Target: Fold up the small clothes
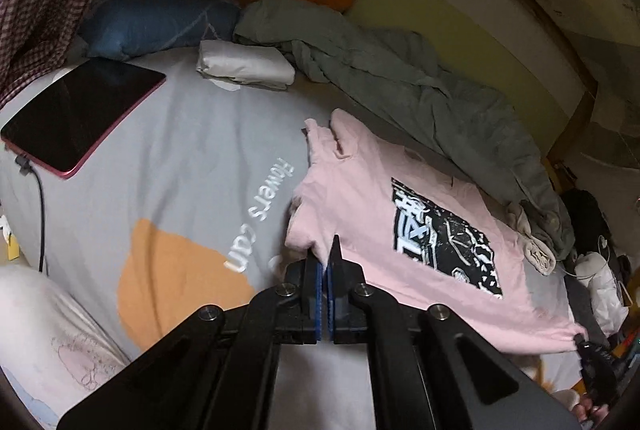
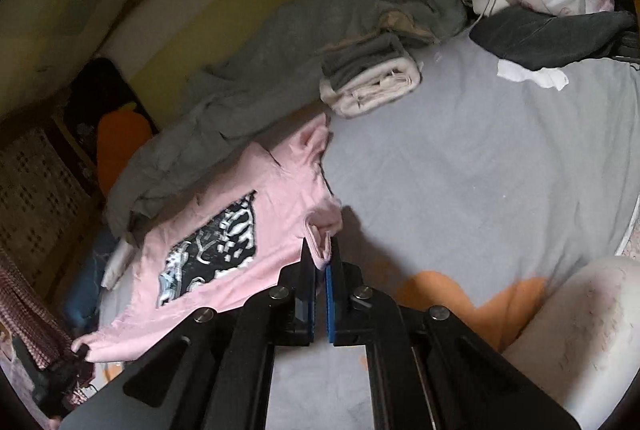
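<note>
Left tongs (image 1: 325, 258) and right tongs (image 2: 320, 258) each pinch 1 edge of the pink T-shirt (image 1: 360, 198) above the bed (image 1: 180, 150). Lift both sides evenly, keeping it flat.

A dim room, grey-sheeted bed (image 1: 180, 134) against a yellow-striped wall (image 1: 460, 30).

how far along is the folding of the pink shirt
Done: folded white cloth and a folded pile sit on the bed. In hand: left tool and right tool each pinch an edge of the pink shirt, print up. Left: every fold on it.
</note>
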### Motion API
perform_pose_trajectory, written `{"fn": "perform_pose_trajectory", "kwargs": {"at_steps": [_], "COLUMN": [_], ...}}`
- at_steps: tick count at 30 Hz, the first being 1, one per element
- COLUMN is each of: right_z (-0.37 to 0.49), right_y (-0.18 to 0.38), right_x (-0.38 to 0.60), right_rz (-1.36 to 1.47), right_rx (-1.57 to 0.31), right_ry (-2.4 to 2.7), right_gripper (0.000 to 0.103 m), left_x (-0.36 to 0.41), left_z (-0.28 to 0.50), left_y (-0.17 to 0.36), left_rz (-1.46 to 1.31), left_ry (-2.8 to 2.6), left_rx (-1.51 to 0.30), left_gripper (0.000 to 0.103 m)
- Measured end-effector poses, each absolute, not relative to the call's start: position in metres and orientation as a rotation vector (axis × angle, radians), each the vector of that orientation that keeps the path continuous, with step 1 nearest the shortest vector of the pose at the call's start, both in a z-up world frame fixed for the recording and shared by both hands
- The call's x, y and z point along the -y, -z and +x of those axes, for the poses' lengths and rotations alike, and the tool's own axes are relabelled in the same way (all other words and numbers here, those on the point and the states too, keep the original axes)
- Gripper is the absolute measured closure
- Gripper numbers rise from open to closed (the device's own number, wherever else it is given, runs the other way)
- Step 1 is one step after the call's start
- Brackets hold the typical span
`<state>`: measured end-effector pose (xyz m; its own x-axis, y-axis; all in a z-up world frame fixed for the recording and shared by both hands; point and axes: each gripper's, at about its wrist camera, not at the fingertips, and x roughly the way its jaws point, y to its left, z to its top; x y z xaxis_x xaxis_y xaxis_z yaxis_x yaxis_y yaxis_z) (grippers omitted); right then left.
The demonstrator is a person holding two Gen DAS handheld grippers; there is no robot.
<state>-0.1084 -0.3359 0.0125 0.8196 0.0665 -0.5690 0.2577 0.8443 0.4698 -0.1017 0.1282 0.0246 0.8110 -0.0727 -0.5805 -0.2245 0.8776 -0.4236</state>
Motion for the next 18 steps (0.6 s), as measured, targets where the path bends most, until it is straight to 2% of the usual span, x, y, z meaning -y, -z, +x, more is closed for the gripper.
{"fn": "perform_pose_trajectory", "kwargs": {"at_steps": [8,13,18], "right_z": [0.01,0.095,0.137], "right_y": [-0.023,-0.003,0.019], "right_x": [0.33,0.326,0.329], "right_rz": [0.478,0.438,0.438], "right_rx": [-0.706,-0.792,-0.83], "right_ry": [0.087,0.099,0.124], "right_gripper": [0.1,0.1,0.1], "left_x": [-0.129,-0.125,-0.121], "left_z": [0.015,0.094,0.135], "left_y": [-0.028,-0.002,0.011], "left_rz": [-0.463,-0.448,-0.413], "left_ry": [-0.098,-0.115,-0.111], "left_rx": [-0.768,-0.863,-0.872], "left_gripper": [0.102,0.102,0.101]}}
